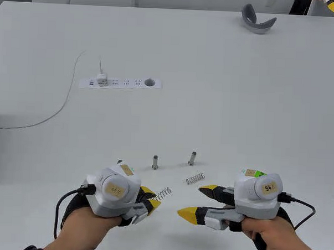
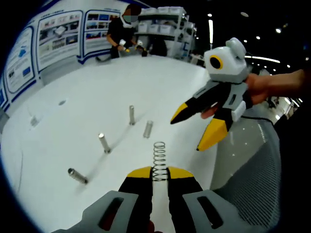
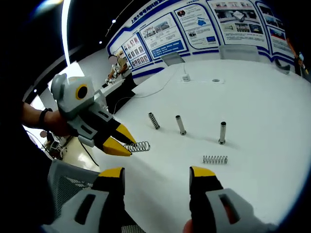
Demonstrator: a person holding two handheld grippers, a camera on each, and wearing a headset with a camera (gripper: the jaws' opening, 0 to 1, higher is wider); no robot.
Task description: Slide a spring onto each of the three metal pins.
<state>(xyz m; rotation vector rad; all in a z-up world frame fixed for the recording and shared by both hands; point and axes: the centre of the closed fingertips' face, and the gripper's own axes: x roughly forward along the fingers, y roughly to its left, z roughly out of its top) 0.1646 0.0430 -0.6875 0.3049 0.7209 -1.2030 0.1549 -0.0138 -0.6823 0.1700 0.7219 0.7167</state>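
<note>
the held spring (image 2: 159,156) is pinched by one end between the yellow tips of the left gripper (image 2: 159,171), with most of its coils sticking out free past the tips, low over the near part of the white table (image 1: 240,106). the right gripper (image 3: 156,172) is held spread wide with nothing in its jaws, just right of the held spring. a loose spring (image 1: 195,178) is seen lying flat on the table, just near of the right pin (image 1: 192,157). the right pin and the middle pin (image 1: 155,162) are seen upright and bare. the left pin (image 3: 153,120) looks coiled in the right gripper view, so it is judged sleeved already, though it is too small in the head view to be sure. two pins are judged left to do. risks from here: the held spring is gripped at one end only, so its free end could sag or bend and miss the pin top if not lined up straight. a hard push could make it buckle or pop out of the tips. whether the pins are fixed cannot be told, so a side knock could tip one. the loose spring could be rolled away if brushed by the open right gripper.
</note>
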